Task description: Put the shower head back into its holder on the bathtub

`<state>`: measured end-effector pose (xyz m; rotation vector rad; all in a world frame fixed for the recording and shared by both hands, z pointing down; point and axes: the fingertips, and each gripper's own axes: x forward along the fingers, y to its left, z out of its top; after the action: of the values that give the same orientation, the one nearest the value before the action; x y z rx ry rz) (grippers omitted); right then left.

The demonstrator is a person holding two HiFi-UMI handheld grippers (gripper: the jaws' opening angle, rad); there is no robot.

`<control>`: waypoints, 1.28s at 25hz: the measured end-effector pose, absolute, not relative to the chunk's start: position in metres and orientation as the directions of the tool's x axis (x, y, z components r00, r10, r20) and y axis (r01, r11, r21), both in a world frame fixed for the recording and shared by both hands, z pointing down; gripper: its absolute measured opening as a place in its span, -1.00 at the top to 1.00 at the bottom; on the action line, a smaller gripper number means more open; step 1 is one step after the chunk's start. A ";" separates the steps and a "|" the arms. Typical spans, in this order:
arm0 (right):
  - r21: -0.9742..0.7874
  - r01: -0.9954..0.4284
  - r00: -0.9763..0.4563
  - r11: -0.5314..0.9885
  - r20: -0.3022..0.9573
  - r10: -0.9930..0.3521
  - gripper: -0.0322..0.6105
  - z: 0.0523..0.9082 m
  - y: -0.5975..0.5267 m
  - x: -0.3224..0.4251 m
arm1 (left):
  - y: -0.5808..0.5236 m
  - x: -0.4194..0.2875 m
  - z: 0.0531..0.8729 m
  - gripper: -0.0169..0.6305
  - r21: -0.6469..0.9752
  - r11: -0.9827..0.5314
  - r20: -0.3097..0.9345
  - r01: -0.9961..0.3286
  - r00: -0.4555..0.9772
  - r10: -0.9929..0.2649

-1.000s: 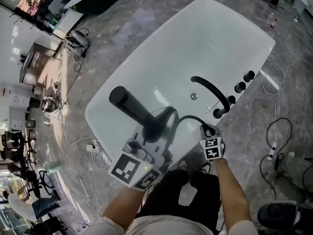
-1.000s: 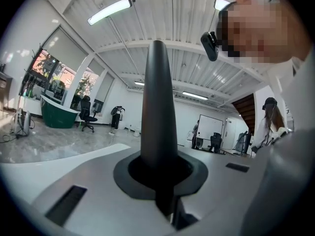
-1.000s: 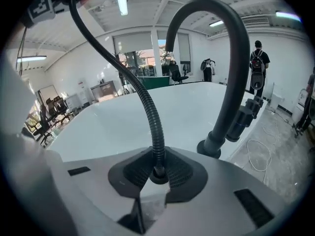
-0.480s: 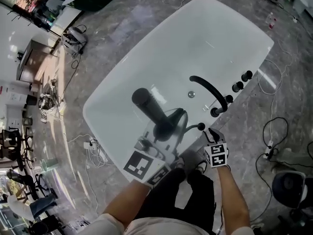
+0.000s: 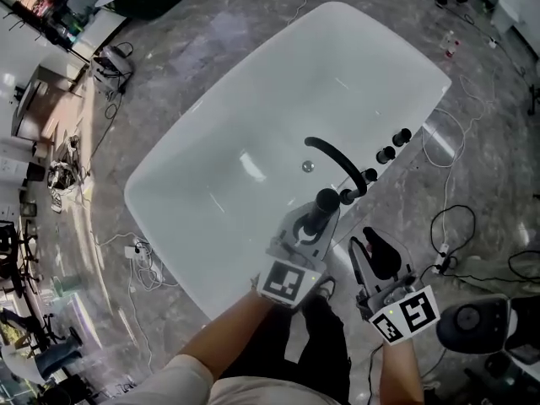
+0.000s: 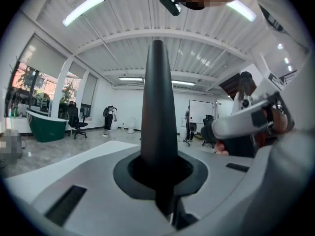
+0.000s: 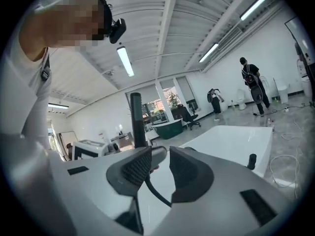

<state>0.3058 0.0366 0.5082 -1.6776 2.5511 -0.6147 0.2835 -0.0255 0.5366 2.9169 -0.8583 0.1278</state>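
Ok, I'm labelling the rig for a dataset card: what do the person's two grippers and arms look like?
Both the left gripper and right gripper have light grey bodies, each with a cube of black-and-white square markers. The right one's jaws carry dark pads with a fine grid texture. The person wears white short sleeves; the forearms are bare.

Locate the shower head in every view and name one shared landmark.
Head view: shower head low centre, gripped by the left gripper.
Left gripper view: shower head dead centre, upright between the jaws.
Right gripper view: shower head left of centre, upright beyond the jaws.
Shared landmark: white bathtub, in head and right gripper views.
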 end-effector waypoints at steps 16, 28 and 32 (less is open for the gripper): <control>-0.379 -0.905 -0.310 0.194 0.275 -0.910 0.61 0.649 0.072 0.361 | -0.028 0.322 0.722 0.85 0.008 -0.789 0.117 -0.615 0.784 -0.610; -0.396 -0.882 -0.388 0.256 0.299 -0.872 0.61 0.704 0.064 0.357 | -0.031 0.333 0.808 0.85 -0.001 -0.766 0.147 -0.643 0.757 -0.636; -0.401 -0.873 -0.409 0.276 0.295 -0.864 0.61 0.709 0.060 0.350 | -0.031 0.336 0.812 0.85 0.016 -0.769 0.163 -0.639 0.760 -0.629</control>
<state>0.3498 0.0597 0.7094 -1.7185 2.5247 -0.8143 0.3361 -0.0308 0.8125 2.8805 -1.0391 0.2274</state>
